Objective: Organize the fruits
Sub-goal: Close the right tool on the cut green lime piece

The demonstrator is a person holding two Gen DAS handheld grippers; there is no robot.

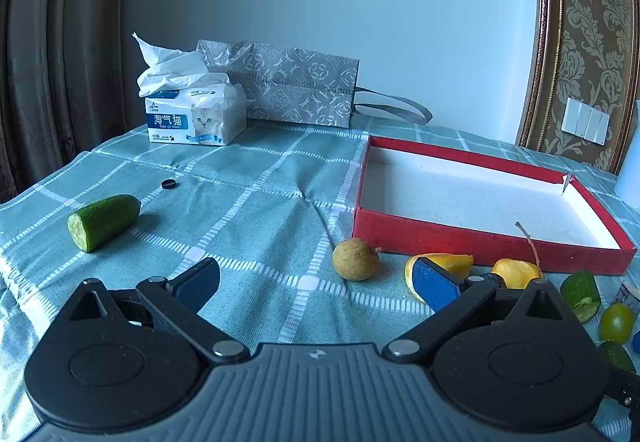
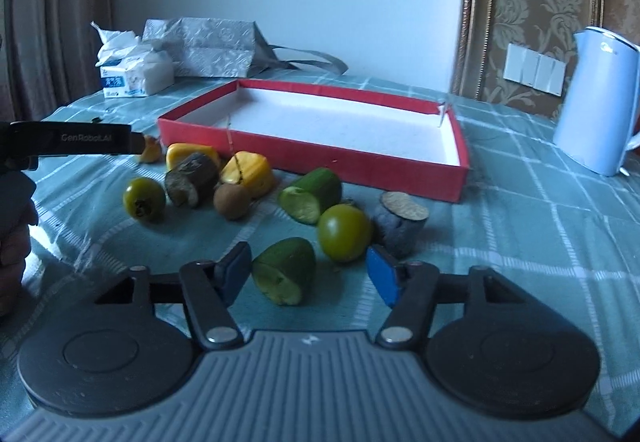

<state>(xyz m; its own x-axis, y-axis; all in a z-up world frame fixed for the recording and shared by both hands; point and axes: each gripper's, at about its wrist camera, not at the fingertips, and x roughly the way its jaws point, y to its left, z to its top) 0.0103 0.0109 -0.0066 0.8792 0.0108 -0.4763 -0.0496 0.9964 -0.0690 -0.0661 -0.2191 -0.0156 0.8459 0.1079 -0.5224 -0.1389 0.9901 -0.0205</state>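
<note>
Fruit pieces [image 2: 308, 198] lie before the box [image 2: 360, 158] on the tablecloth [image 2: 540, 242].

Three cucumber pieces [image 2: 285, 274], two green tomatoes [image 2: 345, 232], one red box [image 2: 352, 158]

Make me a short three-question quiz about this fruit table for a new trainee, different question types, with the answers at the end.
1. True or false: the red box already holds fruit.
2. Multiple choice: which thing lies between the fingers of the right gripper? A) a yellow fruit piece B) a green cucumber piece C) a tissue pack
3. Short answer: what stands on the tablecloth to the right of the red box in the right wrist view?

Key:
1. False; its white inside is bare.
2. B; the left pad is at the piece, the right one is clear of it.
3. A light blue jug.
</note>
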